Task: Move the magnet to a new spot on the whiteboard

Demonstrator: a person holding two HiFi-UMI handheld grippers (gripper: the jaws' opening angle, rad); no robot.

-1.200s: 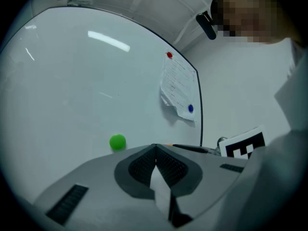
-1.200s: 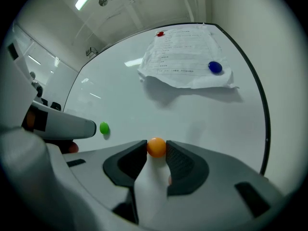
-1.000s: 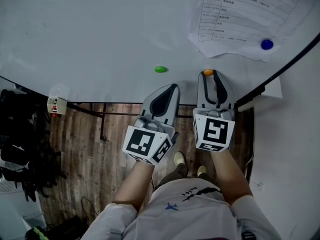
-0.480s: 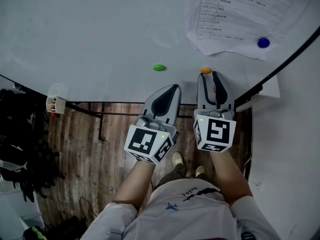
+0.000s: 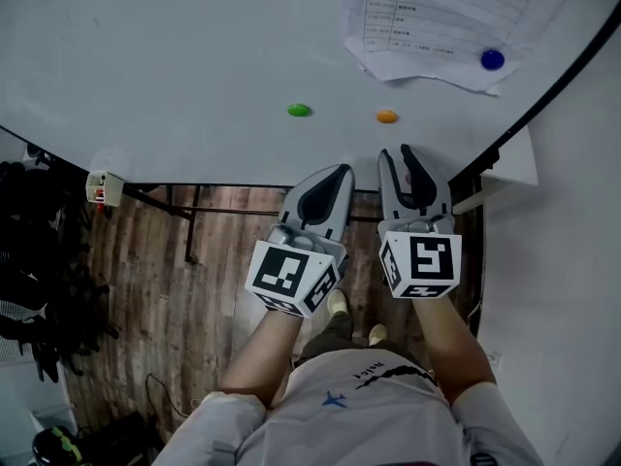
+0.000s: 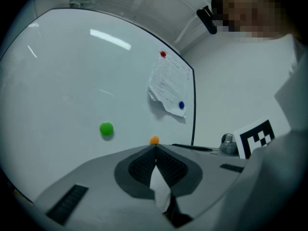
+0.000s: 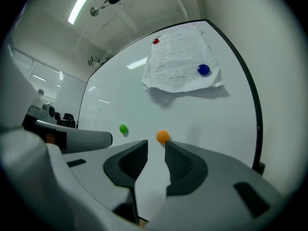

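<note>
Magnets on the whiteboard [image 5: 175, 56] come to four: green magnet [image 5: 299, 110], orange magnet [image 5: 386, 116], blue magnet [image 5: 492, 59], red magnet [image 6: 162, 54]. My head view shows three; the red magnet, atop the one paper sheet [image 5: 427, 17], appears only in the two gripper views. The orange magnet sits at 3 o'clock of the green magnet, and at 12 o'clock of my right gripper [image 5: 400, 153], clear of it. That gripper's jaws stand spread, just narrowing slightly, nothing between them. My left gripper [image 5: 340, 168] has its jaws pressed together, empty.

Glossy whiteboard [image 5: 194, 56] bears matt paper [image 5: 427, 13]; floor [image 5: 209, 304] looks wooden.
</note>
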